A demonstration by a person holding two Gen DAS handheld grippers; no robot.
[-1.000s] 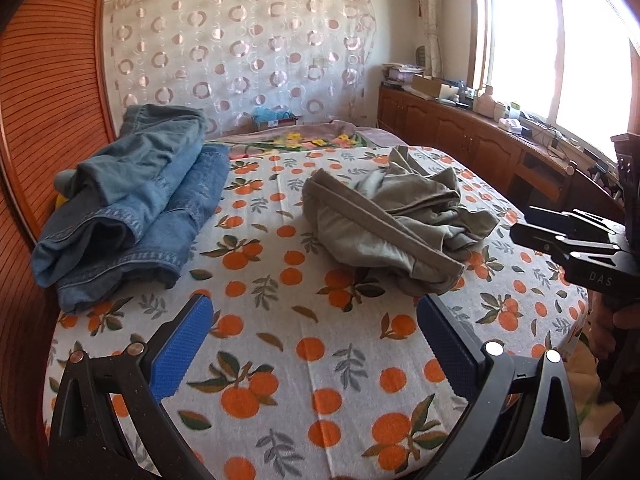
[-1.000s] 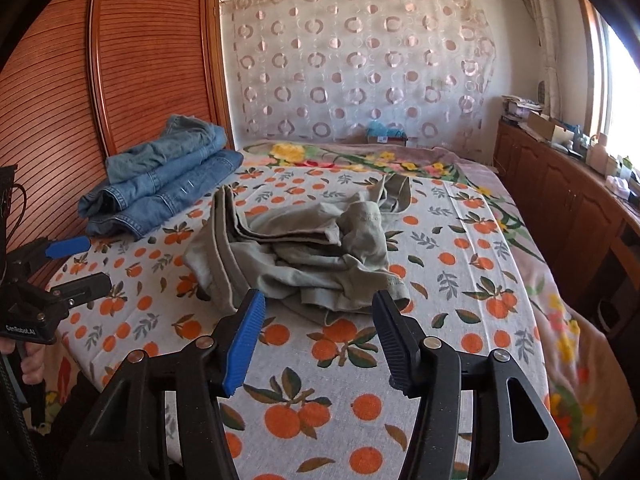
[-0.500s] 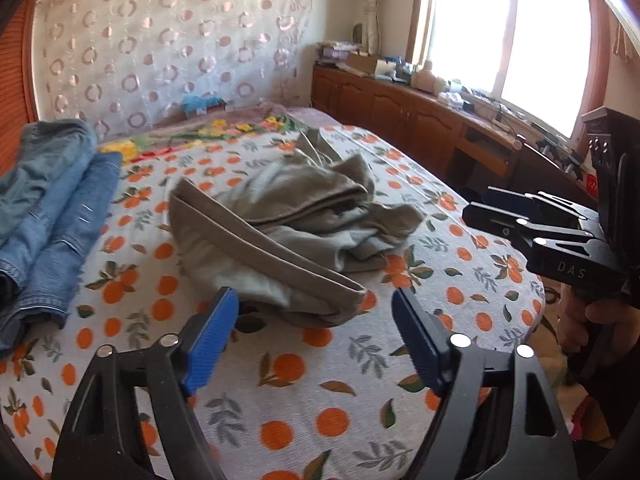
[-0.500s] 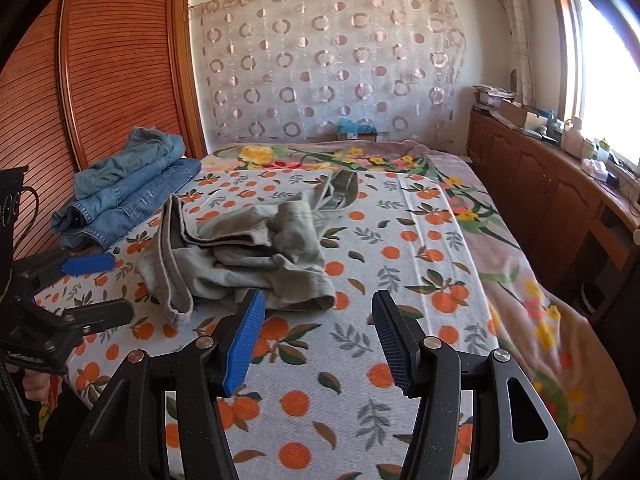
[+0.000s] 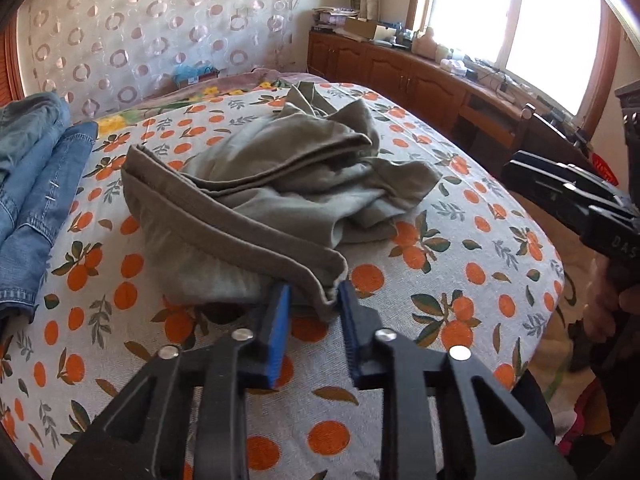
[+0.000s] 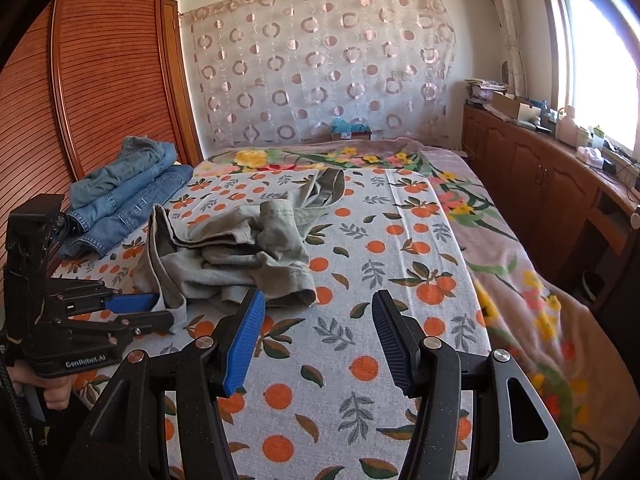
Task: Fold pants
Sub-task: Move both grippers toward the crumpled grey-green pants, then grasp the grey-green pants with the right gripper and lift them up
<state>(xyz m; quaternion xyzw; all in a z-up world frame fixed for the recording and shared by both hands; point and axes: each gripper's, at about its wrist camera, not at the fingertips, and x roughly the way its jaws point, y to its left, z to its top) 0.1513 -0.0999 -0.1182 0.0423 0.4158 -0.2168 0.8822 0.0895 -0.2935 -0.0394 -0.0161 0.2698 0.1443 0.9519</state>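
Orange-printed bedspread [image 6: 360,360] covers the bed; the crumpled olive pants [image 5: 260,192] lie at its middle, folded blue jeans [image 6: 124,196] well apart by the wooden wardrobe doors [image 6: 80,92]; the left gripper [image 5: 312,300] has just been closing, its 2 fingers [image 5: 280,316] now narrow around the pants' near hem corner, seemingly pinching it; the right gripper [image 6: 318,328] hovers near the pants, fingers spread, nothing between them.
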